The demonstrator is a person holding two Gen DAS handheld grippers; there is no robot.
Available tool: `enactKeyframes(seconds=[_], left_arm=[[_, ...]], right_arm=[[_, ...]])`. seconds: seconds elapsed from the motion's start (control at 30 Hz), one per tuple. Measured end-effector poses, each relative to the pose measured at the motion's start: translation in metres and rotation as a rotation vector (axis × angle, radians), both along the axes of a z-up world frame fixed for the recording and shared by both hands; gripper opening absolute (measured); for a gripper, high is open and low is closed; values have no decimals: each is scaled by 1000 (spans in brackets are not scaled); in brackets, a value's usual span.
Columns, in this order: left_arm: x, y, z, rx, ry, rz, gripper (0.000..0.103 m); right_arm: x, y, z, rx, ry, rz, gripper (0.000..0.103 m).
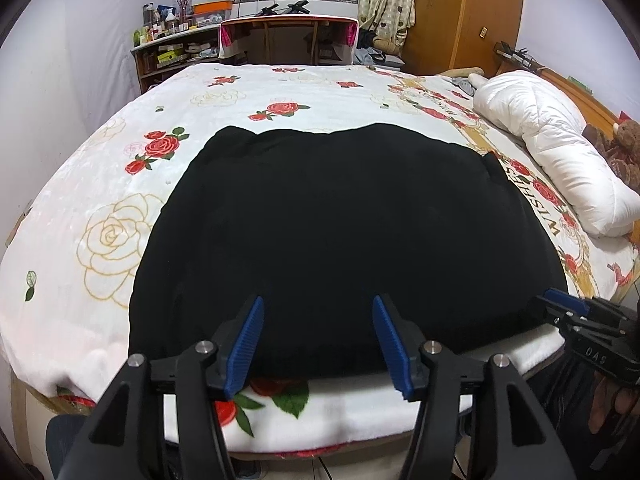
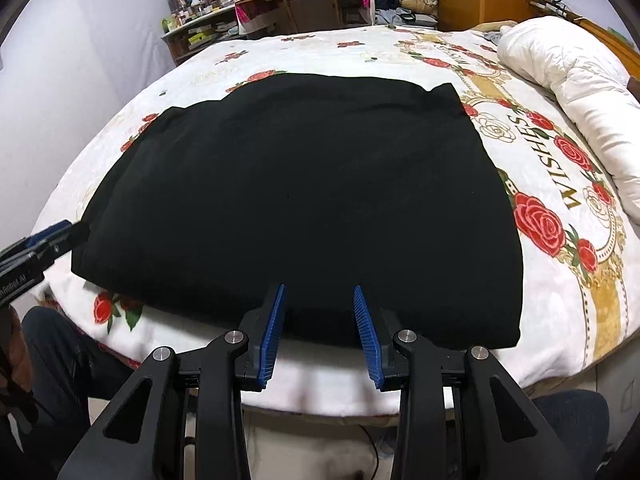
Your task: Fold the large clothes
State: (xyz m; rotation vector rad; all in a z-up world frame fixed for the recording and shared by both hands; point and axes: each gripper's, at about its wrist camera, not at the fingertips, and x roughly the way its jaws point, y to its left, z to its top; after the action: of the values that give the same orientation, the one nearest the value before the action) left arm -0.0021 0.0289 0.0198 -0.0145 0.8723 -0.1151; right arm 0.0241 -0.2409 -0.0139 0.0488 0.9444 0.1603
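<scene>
A large black garment [image 1: 340,240] lies flat on the bed as a broad rectangle, its near edge along the bed's front; it fills the middle of the right wrist view [image 2: 296,200] too. My left gripper [image 1: 318,304] is open and empty, just above the garment's near edge, left of middle. My right gripper [image 2: 319,294] is open and empty, over the near edge towards the garment's right corner. The right gripper also shows at the right of the left wrist view [image 1: 560,308], and the left gripper shows at the left edge of the right wrist view [image 2: 60,236].
The bed carries a white blanket with red roses [image 1: 160,148]. A rolled white duvet [image 1: 552,140] lies along the right side. A desk [image 1: 288,36], cluttered shelves [image 1: 172,44] and a wooden wardrobe [image 1: 460,12] stand beyond the far edge.
</scene>
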Motion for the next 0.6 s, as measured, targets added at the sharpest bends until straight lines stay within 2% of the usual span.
enactKeyframes(seconds=[0.07, 0.1, 0.13, 0.33, 0.6], left_arm=[[-3, -3, 1, 2, 0, -5, 61], [-4, -5, 3, 1, -3, -10, 62], [-6, -6, 4, 1, -5, -13, 63], [-17, -15, 10, 10, -14, -41, 69], [-24, -17, 0, 23, 18, -41, 70]], right_arm=[[-5, 1, 7, 3, -18, 4, 43], [-8, 2, 11, 2, -31, 7, 58], [-12, 4, 17, 2, -50, 12, 66], [-32, 14, 41, -22, -117, 30, 66], [-49, 21, 46, -37, -133, 40, 66]])
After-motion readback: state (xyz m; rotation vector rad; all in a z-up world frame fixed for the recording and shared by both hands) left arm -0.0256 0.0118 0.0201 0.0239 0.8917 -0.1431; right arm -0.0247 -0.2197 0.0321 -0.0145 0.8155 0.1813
